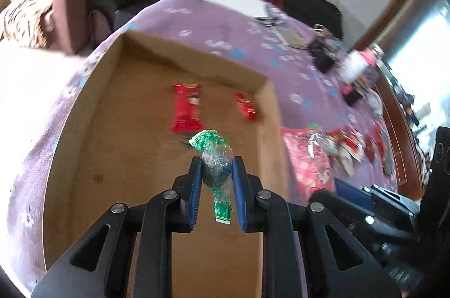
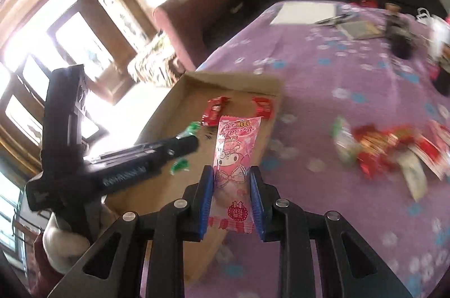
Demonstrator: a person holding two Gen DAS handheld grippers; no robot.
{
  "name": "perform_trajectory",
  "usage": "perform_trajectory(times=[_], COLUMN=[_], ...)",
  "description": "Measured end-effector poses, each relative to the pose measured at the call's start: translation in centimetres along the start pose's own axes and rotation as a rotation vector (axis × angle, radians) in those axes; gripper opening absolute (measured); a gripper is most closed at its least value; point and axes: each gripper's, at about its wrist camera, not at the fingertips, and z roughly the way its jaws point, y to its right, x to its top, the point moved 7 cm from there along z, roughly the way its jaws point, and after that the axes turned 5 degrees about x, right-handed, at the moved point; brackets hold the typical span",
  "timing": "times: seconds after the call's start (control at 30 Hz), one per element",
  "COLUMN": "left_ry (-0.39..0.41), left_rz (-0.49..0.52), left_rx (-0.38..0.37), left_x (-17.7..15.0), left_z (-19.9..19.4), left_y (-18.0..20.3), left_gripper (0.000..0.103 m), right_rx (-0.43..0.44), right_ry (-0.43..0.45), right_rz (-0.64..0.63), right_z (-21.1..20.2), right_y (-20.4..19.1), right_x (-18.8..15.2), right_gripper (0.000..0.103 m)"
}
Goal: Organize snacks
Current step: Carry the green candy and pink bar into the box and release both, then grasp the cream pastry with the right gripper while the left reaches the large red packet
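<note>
The pink packet carries a cartoon character with a bow and some red and yellow script that is too small and turned over to read. The right gripper has its jaws clamped on this packet, above the near right edge of the cardboard box. The left gripper has its jaws clamped on the middle of a green candy in a clear twisted wrapper; the white print on its lower tail is not readable. It hangs over the box floor.

Two red snack packs lie on the box floor near the far wall — their labels are blurred. Only the right wrist view shows the left gripper from the side, and also a bright window. The left wrist view shows the inside walls of the box more fully.

Loose snacks lie in a pile on the purple tabletop to the right of the box, with bare cloth between the pile and the box wall.
</note>
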Motion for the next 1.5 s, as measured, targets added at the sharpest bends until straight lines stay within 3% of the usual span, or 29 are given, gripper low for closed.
perform_trajectory(times=[0.3,0.4,0.47,0.63,0.77,0.8,0.87,1.0,1.13,1.33,1.4,1.5], left_ry=[-0.031,-0.033,-0.025,0.045,0.093,0.104,0.134,0.146,0.114,0.06,0.041,0.014], left_rz=[-0.094,-0.11,-0.118,-0.112,-0.099,-0.091,-0.07,-0.018,0.047,0.102,0.113,0.139], left_rx=[0.019,0.009,0.003,-0.005,-0.029,-0.042,-0.076,-0.122,-0.152,-0.15,-0.145,-0.139], left_x=[1.1,1.1,1.1,1.6,1.2,1.1,0.7,0.0,-1.0,-2.0,-2.1,-2.1], left_z=[2.4,2.2,1.6,-1.1,-3.6,-4.3,-5.6,-6.4,-5.9,-4.3,-3.6,-2.4], left_y=[-3.4,-3.9,-4.0,-3.1,-1.4,-0.8,0.9,4.1,7.6,11.3,12.3,14.1], left_gripper=[0.021,0.03,0.039,0.039,0.041,0.045,0.062,0.063,0.063,0.063,0.063,0.063], right_rx=[-0.042,-0.061,-0.081,-0.103,-0.146,-0.169,-0.215,-0.284,-0.31,-0.358,-0.339,-0.321], right_ry=[-0.07,-0.039,-0.003,0.095,0.169,0.182,0.189,0.166,0.142,0.119,0.114,0.124], right_rz=[-0.019,-0.052,-0.085,-0.109,-0.053,-0.027,0.018,0.151,0.201,0.172,0.19,0.23], right_z=[6.5,6.5,5.8,1.3,-3.6,-4.9,-6.6,-8.6,-8.7,-6.6,-6.1,-6.9], right_y=[-0.7,-0.8,-0.9,-0.4,4.0,6.0,9.4,16.8,20.2,21.9,22.2,22.5], right_x=[1.3,1.5,1.7,2.2,1.5,1.1,0.2,-2.1,-3.8,-3.6,-3.9,-4.6], right_gripper=[0.028,0.031,0.043,0.046,0.055,0.055,0.056,0.056,0.056,0.054,0.03,0.026])
